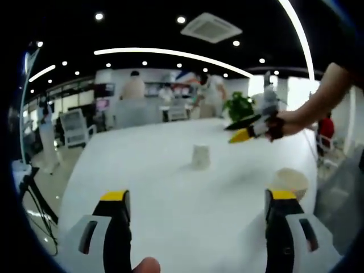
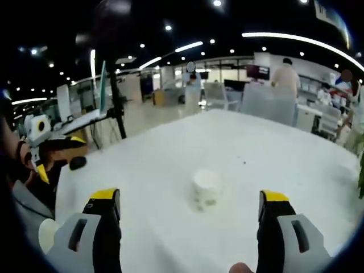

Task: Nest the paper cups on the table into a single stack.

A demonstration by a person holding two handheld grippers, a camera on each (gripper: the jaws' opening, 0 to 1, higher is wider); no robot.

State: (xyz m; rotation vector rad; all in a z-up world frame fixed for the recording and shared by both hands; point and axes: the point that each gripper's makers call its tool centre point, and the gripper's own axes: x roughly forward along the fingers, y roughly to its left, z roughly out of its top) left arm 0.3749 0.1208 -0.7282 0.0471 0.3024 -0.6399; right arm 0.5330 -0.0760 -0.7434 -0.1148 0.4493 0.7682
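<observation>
A white paper cup stands upside down mid-table, well ahead of my left gripper, whose jaws are wide open with nothing between them. A second cup sits mouth-up beside the right jaw. Above the table's right side, a hand holds my right gripper. In the right gripper view the same upturned cup lies just ahead of my right gripper, open and empty. At the left edge, a hand holds the left gripper, and a pale rim, probably the second cup, peeks from behind my left jaw.
The white table is large, with edges falling off to the left and right. A black stand rises beyond its far-left corner. A green plant, chairs and several people stand past the far edge.
</observation>
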